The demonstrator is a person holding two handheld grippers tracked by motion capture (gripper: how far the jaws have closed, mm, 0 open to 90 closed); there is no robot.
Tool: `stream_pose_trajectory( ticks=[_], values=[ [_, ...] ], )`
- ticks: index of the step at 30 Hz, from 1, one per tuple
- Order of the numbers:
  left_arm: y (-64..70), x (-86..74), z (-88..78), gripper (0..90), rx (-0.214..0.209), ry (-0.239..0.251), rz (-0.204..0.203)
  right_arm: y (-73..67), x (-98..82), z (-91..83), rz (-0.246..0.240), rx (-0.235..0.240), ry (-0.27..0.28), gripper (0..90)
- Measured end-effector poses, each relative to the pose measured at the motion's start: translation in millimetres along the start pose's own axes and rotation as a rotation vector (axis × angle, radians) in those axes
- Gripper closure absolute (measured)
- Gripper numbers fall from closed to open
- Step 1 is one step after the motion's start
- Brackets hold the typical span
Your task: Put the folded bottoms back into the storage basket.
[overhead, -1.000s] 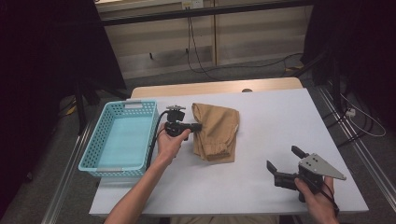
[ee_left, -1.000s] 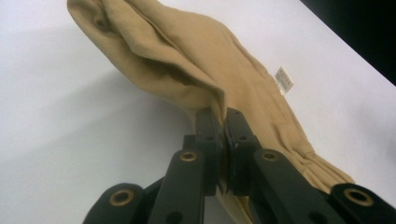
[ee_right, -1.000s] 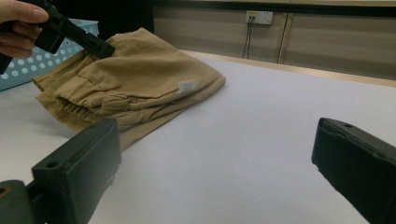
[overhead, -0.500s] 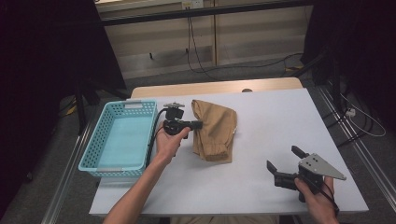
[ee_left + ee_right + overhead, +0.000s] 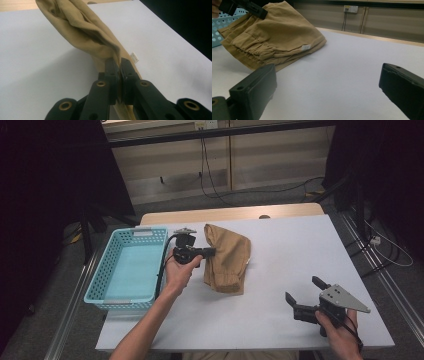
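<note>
My left hand-held gripper [image 5: 119, 65] pinches the folded tan garment [image 5: 227, 257] by its edge on the tabletop [image 5: 300, 250]; soft, light cloth will droop, so I'd grip several layers. My right hand-held gripper [image 5: 307, 296] hangs wide open, empty.

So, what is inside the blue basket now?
The blue basket shows a bare light-blue floor, nothing lying in it. The near wall hides a thin strip of the floor. The tan garment lies beside it on the table, pinched by the left tongs.

Black claws [image 5: 119, 65] w/ brass screws — grey plate [image 5: 344, 298], bare forearms
</note>
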State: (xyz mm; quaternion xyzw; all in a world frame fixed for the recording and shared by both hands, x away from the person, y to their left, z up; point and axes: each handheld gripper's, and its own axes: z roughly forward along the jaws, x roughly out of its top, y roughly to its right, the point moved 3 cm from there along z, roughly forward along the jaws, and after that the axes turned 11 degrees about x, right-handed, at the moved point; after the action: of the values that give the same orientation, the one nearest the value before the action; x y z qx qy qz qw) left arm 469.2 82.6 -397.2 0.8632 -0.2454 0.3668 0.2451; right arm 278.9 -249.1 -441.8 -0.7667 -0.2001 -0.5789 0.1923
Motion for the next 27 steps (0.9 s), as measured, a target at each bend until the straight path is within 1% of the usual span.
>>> stream_pose_trajectory(
  ticks=[5,7,9,14,16,19,24,27],
  values=[
    [0.9,4.8,-7.6,86.5,-0.002,0.019,0.002,0.0,-0.1,-0.1,0.0,0.0,-0.001,1.3],
    [0.1,6.4,-10.9,86.5,0.015,0.026,0.006,0.0,-0.1,-0.1,-0.001,0.0,-0.002,1.3],
    [-0.1,7.3,-13.6,86.5,0.027,0.037,-0.004,0.1,-0.2,0.1,-0.002,0.0,-0.002,1.3],
    [4.5,11.0,-19.5,86.6,0.025,0.046,0.011,0.5,-0.1,0.0,-0.002,-0.002,-0.003,1.3],
    [6.3,12.6,-22.4,86.6,0.029,0.052,0.024,0.6,-0.2,0.0,-0.002,-0.001,-0.003,1.3],
    [8.0,14.8,-26.7,86.6,0.031,0.06,0.031,0.1,-0.1,-0.1,-0.002,0.0,-0.001,1.3],
    [8.1,18.5,-34.1,86.7,0.037,0.067,0.046,0.1,0.1,-0.4,0.0,0.001,0.0,1.3],
    [6.9,21.1,-39.4,86.7,0.034,0.075,0.042,0.0,0.1,-0.2,-0.002,0.002,0.0,1.3]
  ],
)
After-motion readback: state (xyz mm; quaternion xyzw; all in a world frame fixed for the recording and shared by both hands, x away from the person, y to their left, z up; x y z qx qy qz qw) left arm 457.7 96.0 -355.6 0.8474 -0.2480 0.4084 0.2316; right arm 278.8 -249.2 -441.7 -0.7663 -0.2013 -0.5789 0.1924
